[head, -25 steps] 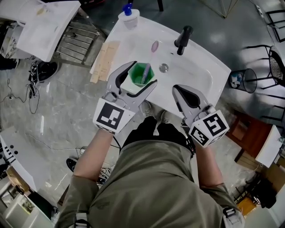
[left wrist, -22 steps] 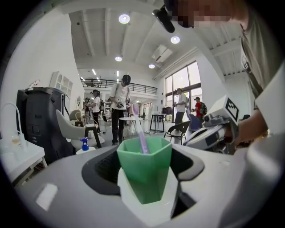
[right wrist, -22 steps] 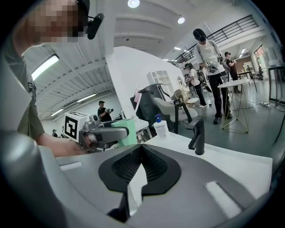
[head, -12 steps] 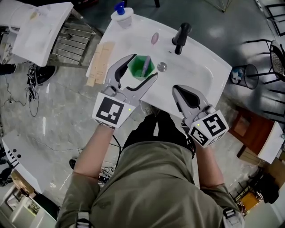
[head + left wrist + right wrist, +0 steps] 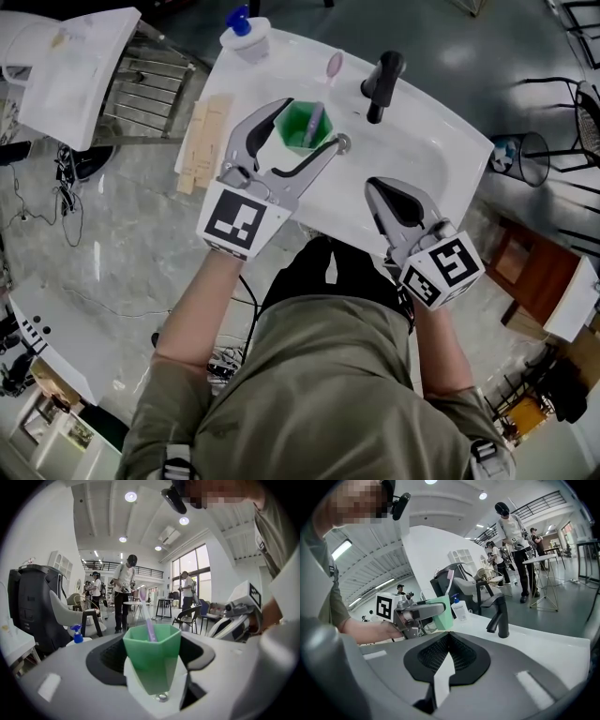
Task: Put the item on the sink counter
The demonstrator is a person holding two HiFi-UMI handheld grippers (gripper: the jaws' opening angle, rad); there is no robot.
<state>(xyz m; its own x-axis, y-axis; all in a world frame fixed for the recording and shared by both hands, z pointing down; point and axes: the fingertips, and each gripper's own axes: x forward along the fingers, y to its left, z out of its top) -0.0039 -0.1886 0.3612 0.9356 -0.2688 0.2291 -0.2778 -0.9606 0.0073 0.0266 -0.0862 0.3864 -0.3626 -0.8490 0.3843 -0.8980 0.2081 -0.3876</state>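
as left gripper (image 5: 310,124) clamps cup (image 5: 152,656), right gripper (image 5: 376,188) rests.

cup (image 5: 302,127): matt green plastic | sink (image 5: 433,150): glossy white | faucet (image 5: 380,80): matt black

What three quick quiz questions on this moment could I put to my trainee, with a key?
1. True or false: the right gripper is shut with nothing between its jaws.
2. What stands in the green cup that the left gripper holds? A: a purple toothbrush; B: a spoon; C: nothing.
3. Fill in: the tap on the sink is ___ in colour.
Key: 1 true; 2 A; 3 black.
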